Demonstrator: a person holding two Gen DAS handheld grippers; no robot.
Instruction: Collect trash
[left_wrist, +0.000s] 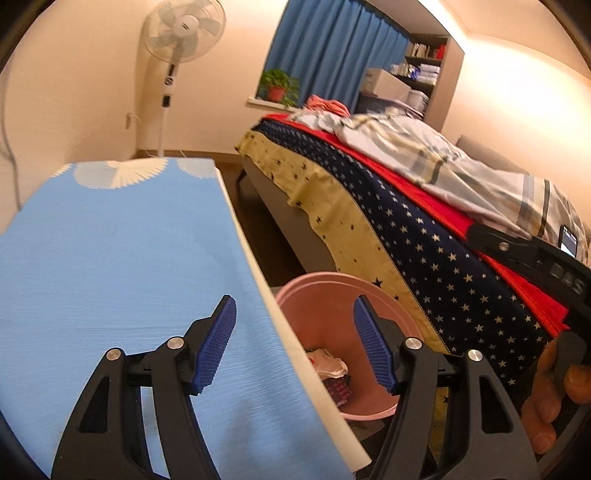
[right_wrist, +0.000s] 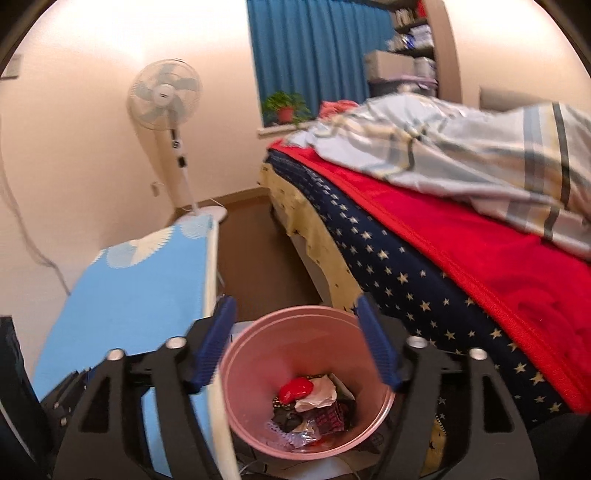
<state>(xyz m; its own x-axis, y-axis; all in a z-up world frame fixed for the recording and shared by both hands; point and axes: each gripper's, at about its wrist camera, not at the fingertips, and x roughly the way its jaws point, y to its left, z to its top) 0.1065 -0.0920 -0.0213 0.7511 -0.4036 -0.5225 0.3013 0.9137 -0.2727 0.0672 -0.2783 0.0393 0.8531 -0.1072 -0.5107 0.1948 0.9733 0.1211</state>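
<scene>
Right wrist view: R gripper (right_wrist: 295, 347) wide open, empty, directly over pink bin (right_wrist: 258, 354); trash (right_wrist: 310, 402) at 6 o'clock. L gripper (left_wrist: 295, 343) open, empty, bin at 5.

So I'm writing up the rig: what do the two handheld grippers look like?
Both match: the left gripper and right gripper have black angular linkage arms with silver pivot bolts, ending in blue ribbed finger pads. The right one's black body carries pale lettering.

We see the pink bin (right_wrist: 306, 373) wedged between the blue-topped table (right_wrist: 122, 306) and the bed (right_wrist: 424, 280); its mouth lies open from above, with bare floor (right_wrist: 251, 258) beyond.
</scene>
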